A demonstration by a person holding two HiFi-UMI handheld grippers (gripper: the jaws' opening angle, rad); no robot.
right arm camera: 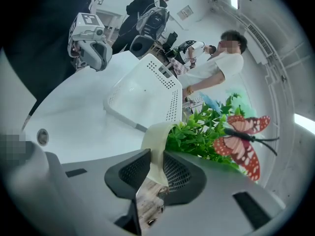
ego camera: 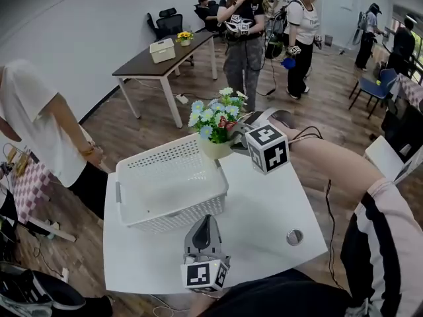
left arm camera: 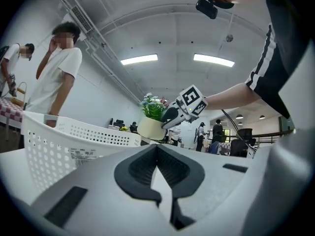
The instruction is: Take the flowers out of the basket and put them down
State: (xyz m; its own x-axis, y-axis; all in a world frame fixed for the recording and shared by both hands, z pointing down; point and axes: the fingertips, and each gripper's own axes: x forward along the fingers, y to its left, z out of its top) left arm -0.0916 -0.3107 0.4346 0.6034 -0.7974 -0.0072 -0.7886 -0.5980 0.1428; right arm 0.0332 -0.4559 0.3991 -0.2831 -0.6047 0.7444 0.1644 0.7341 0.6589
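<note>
Carrying the flowers in their pot, at centre of the head view, at the table's far edge and just past the far right corner of the basket, which lies emptied. Clamping the pot rim between the jaws of the right gripper. Keeping the left gripper closed on nothing, at bottom centre. Judged mid-transfer; next calls for lowering the pot upright onto bare table, then letting go.

White tabletop with a round fitting at lower right. Beyond, wood floor, brown table at upper left, people standing at top.
</note>
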